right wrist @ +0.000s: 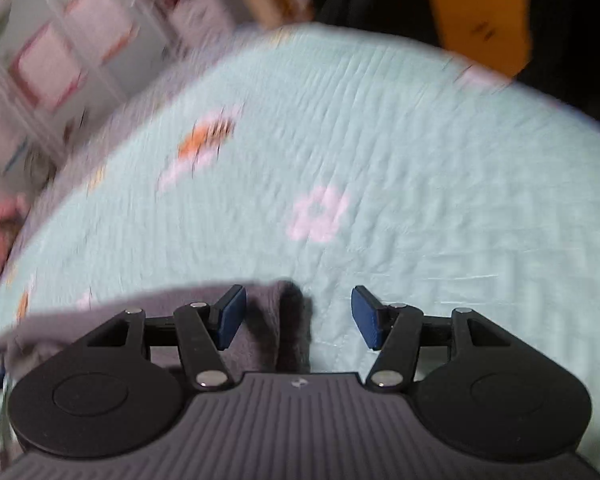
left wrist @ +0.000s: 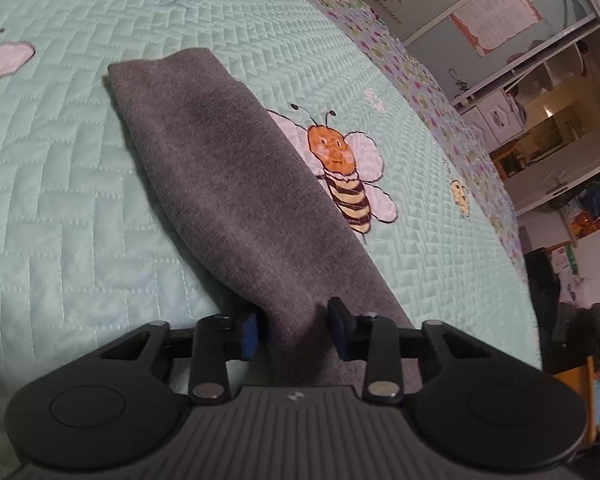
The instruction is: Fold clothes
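Folded grey garment [left wrist: 220, 168] lying lengthwise on the mint quilted bed cover [left wrist: 80, 200], partly covering a printed bee [left wrist: 340, 168]; left tool [left wrist: 292, 330] pinching its near end; right tool [right wrist: 299, 316], jaws apart, gripping nothing, beside the cloth's edge

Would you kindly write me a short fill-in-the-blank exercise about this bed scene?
1. The folded cloth is ____ in colour.
2. The insect stitched on the quilt beside the cloth is a ____.
3. The cloth's near end lies between the pads of the ____ tool.
4. The right tool stands ____.

Answers: grey; bee; left; open
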{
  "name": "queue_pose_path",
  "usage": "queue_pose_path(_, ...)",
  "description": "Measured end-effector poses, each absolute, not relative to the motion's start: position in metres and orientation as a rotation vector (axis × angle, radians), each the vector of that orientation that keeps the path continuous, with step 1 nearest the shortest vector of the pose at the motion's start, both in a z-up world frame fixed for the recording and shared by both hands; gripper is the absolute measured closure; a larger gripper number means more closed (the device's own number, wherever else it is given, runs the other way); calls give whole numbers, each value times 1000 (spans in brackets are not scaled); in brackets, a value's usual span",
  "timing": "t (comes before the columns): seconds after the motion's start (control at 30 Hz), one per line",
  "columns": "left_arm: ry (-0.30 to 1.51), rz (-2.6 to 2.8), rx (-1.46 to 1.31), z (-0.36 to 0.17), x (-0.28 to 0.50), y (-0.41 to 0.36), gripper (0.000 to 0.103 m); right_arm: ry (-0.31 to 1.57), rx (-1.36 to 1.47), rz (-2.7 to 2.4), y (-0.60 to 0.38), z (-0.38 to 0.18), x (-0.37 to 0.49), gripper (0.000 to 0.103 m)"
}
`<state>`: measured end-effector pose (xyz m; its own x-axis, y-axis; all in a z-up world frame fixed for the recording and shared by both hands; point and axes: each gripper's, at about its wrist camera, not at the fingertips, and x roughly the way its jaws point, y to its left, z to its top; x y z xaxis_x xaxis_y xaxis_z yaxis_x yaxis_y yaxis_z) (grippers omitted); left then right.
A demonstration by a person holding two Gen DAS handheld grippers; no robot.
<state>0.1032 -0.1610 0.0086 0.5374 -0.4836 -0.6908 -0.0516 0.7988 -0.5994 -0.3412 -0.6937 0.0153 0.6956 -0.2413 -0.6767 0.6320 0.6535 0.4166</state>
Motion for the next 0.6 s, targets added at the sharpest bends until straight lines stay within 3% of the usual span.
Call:
queue_pose_path(0.03,979,-269,-603,9,105,-162,82,619,655,-513,-693,13,-336,44)
queue_pose_path(0.1,973,-256,-565,9,110,-166,92,637,638,-450,-688,13,-328,80)
queue_pose_path(0.27,917,-228,-474,19,109,-182,95,665,488,-394,-669,37,-308,84)
queue_pose_path(0.47,726,-277,-422,53,91,-188,95,492,194,-522,-693,104,-266,86)
queue_pose_path(0.6,746,-272,-312,37,97,-204,94,587,69,-646,-716,70,-197,82)
